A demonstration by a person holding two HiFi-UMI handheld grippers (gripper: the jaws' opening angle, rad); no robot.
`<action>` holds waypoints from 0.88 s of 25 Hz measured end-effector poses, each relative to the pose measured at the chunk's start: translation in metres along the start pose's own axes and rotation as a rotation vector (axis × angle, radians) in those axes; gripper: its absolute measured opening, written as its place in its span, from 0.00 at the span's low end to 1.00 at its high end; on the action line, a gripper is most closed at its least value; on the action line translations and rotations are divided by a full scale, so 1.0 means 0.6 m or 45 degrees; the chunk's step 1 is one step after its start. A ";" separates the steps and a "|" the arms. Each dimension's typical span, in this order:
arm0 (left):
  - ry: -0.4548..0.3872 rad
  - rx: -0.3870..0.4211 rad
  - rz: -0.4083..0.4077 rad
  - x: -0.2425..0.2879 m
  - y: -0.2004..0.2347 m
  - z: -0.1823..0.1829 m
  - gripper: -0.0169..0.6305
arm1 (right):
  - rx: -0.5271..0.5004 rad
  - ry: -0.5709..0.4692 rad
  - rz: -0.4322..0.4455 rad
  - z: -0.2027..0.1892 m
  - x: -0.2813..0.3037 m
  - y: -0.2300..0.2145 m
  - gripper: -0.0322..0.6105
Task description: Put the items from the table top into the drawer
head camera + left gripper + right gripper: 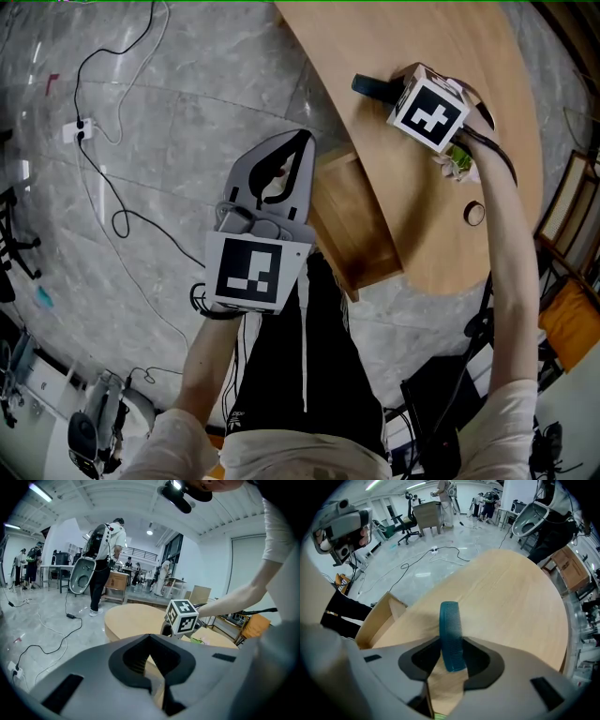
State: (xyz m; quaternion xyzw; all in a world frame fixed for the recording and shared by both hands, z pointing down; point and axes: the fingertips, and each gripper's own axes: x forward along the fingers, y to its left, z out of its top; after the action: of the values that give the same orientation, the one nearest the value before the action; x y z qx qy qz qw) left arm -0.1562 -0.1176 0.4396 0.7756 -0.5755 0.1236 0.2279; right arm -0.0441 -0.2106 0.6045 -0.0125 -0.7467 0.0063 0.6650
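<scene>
The right gripper (451, 662) clamps the teal comb (450, 625) on edge above the table top (422, 37), with the open drawer (354, 223) to its left, near the closed, empty left gripper (286, 155).

Wooden table (412, 47), 1 open drawer (361, 234) at its edge; right gripper (392, 94) over comb (370, 86); left gripper (302, 141) beside drawer; 1 ring (475, 214).

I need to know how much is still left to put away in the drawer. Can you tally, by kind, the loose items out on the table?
comb: 1
green packet: 1
ring: 1
Total: 3
</scene>
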 end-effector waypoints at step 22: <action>-0.050 0.002 0.016 -0.035 -0.045 0.038 0.04 | 0.541 -0.759 -0.521 0.036 -0.275 0.089 0.28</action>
State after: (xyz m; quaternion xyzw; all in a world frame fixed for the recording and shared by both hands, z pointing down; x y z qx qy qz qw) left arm -0.1388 -0.1048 0.4048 0.7745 -0.5845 0.1103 0.2152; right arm -0.0462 -0.1615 0.4370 0.2760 -0.8756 0.0311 0.3951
